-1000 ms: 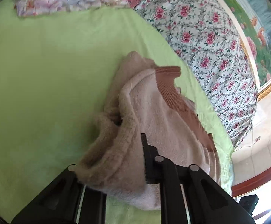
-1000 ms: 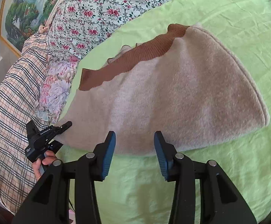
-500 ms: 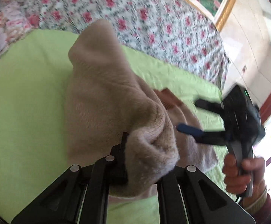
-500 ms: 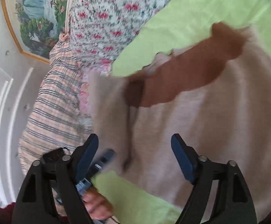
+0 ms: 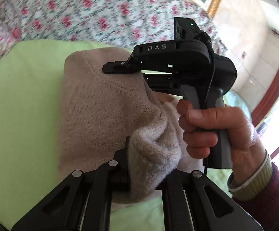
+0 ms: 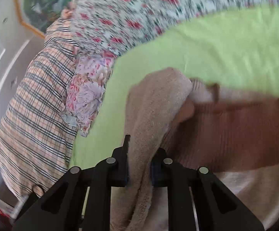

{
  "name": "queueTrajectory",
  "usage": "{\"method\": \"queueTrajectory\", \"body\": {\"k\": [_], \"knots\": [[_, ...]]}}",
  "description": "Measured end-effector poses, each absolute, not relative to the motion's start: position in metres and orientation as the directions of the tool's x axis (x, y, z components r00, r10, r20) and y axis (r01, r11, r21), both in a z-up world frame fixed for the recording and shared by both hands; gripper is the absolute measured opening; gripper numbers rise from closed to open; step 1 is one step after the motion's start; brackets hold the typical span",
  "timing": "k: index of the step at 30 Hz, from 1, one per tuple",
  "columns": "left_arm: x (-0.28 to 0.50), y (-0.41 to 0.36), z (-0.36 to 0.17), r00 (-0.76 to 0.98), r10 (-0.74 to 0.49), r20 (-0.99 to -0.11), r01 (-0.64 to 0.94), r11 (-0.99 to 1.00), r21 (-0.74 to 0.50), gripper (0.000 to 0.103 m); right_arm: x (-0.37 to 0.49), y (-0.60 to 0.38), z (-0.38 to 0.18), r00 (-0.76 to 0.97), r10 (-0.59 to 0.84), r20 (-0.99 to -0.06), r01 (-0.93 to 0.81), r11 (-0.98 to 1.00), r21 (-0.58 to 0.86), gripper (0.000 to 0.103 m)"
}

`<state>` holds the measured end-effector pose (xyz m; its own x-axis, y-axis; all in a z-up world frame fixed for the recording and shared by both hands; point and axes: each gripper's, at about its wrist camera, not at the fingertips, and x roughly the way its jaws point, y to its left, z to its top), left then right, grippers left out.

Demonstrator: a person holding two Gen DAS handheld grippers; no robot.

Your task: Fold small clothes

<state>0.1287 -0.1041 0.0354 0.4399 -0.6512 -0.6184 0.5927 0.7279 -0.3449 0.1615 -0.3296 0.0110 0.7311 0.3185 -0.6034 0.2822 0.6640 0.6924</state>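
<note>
A beige fuzzy knit garment with a brown ribbed band lies on the green sheet. My left gripper is shut on a bunched fold of it, held above the sheet. My right gripper is shut on another beige edge of the same garment. In the left wrist view the right gripper's black body and the hand holding it sit close on the right, its fingers over the garment's far edge.
A floral quilt lies behind the green sheet. A plaid pillow and a flowered pillow lie at the left in the right wrist view. A wall and a wooden door frame stand at the right.
The right gripper went from wide open to shut on the garment's edge. The left gripper lifted its fold up and toward the right gripper, and the two now sit close together.
</note>
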Motion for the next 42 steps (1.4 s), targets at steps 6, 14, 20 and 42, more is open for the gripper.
{"method": "queueTrajectory", "body": {"k": [6, 14, 20, 42], "knots": [[0.119, -0.184, 0.031, 0.339, -0.699, -0.629, 0.661, 0.653, -0.370, 0.007, 0.105, -0.371, 0.015, 0.690, 0.206, -0.694, 0.381, 0.712, 0.590, 0.017], [0.115, -0.250, -0.006, 0.235, -0.690, -0.685, 0.675, 0.623, -0.395, 0.007, 0.057, -0.403, -0.018, 0.607, 0.114, -0.787, 0.494, 0.721, 0.486, 0.017], [0.113, -0.265, -0.017, 0.216, -0.672, -0.708, 0.693, 0.617, -0.374, 0.008, 0.048, -0.406, -0.034, 0.587, 0.058, -0.808, 0.525, 0.732, 0.434, 0.017], [0.173, -0.116, 0.005, 0.245, -0.660, -0.710, 0.506, 0.712, -0.487, 0.082, -0.005, -0.387, -0.036, 0.638, 0.115, -0.762, 0.559, 0.611, 0.561, 0.080]]}}
